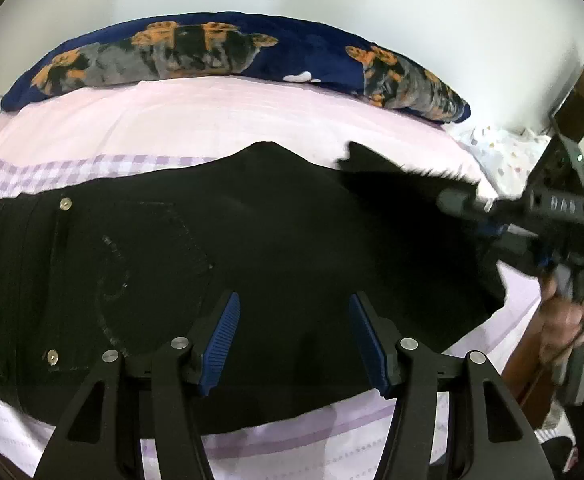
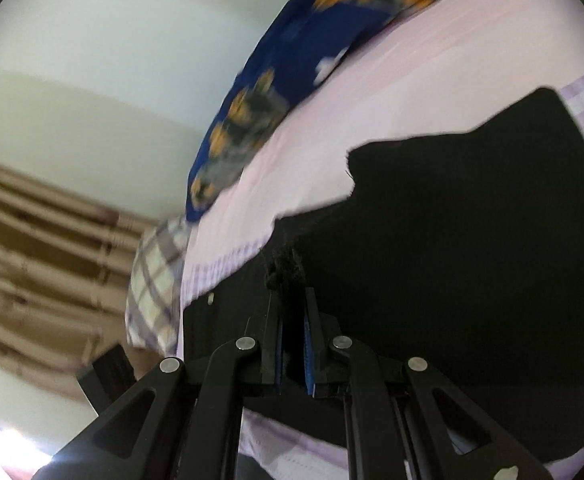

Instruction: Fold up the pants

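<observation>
The black pants (image 1: 219, 248) lie across the pink bed sheet, waistband and back pocket at the left. My left gripper (image 1: 294, 312) is open and empty, hovering over the near part of the pants. My right gripper (image 1: 462, 202) comes in from the right, shut on the frayed leg end of the pants and lifting it above the rest. In the right wrist view the right gripper (image 2: 292, 300) pinches a bunch of black cloth (image 2: 281, 270) between its blue pads, and the pants (image 2: 472, 260) spread to the right.
A navy blanket with an orange print (image 1: 231, 52) lies along the far side of the bed by the white wall. A plaid pillow (image 2: 157, 284) sits at the bed's end. Beige curtains (image 2: 31, 260) hang at the left. A dark wooden bedside edge (image 1: 528, 380) is at right.
</observation>
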A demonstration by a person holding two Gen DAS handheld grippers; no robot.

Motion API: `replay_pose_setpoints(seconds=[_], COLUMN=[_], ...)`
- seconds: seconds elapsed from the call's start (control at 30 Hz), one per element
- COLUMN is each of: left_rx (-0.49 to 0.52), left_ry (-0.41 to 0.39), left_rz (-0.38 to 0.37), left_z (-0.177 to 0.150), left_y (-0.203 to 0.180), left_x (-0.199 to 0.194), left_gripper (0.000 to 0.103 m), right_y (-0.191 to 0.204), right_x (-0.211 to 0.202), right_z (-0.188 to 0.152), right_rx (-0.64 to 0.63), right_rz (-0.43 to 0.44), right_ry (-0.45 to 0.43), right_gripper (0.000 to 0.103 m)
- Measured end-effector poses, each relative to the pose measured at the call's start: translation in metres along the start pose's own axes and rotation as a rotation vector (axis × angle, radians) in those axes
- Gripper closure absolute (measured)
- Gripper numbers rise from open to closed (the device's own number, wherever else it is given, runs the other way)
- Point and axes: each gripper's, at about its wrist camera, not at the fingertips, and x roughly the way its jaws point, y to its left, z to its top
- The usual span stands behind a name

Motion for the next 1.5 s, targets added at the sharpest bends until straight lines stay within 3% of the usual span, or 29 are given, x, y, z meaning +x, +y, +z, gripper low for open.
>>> replay_pose_setpoints(seconds=[0.37,0.6,0.67,0.83,0.87,1.0,1.13,1.27,1.5], left_rx=[-0.087,-0.081,-0.086,-0.123,-0.132,-0.179,-0.215,-0.251,-0.382], left_ry=[0.01,0.022,0.028,0.047,0.052,0.076,0.122,0.173,0.273], left_rz=[-0.114,-0.131,-0.131,-0.156,-0.164,-0.211,-0.278,-0.32,-0.355], left_z=[-0.005,-0.004,-0.004,-0.004,-0.005,-0.005,-0.006,-0.007,-0.008], left_y=[0.017,0.012,0.011,0.013,0.014,0.014,0.009,0.004,0.011], left_x=[-0.009,-0.009,-0.009,-0.005,-0.004,0.001,0.009,0.021,0.045], left_gripper=[0.045,0.045,0.045,0.045,0.045,0.045,0.045,0.045,0.045], right_y=[0.007,0.008,0.009,0.018,0.019,0.018,0.006,-0.015,-0.044], right_x=[0.051,0.057,0.061,0.056,0.053,0.032,-0.006,-0.038,-0.054], right_z=[-0.042,-0.047,-0.046,-0.049,-0.05,-0.048,-0.043,-0.039,-0.035], right_rx=[-0.161,-0.187,-0.184,-0.214,-0.221,-0.212,-0.169,-0.085,0.033], right_rz=[-0.167,-0.214,-0.223,-0.225,-0.23,-0.235,-0.287,-0.303,-0.303], right_ry=[0.195,0.198,0.196,0.167,0.159,0.119,0.007,-0.082,-0.128], right_gripper=[0.094,0.089,0.083,0.052,0.05,0.049,0.042,0.041,0.04])
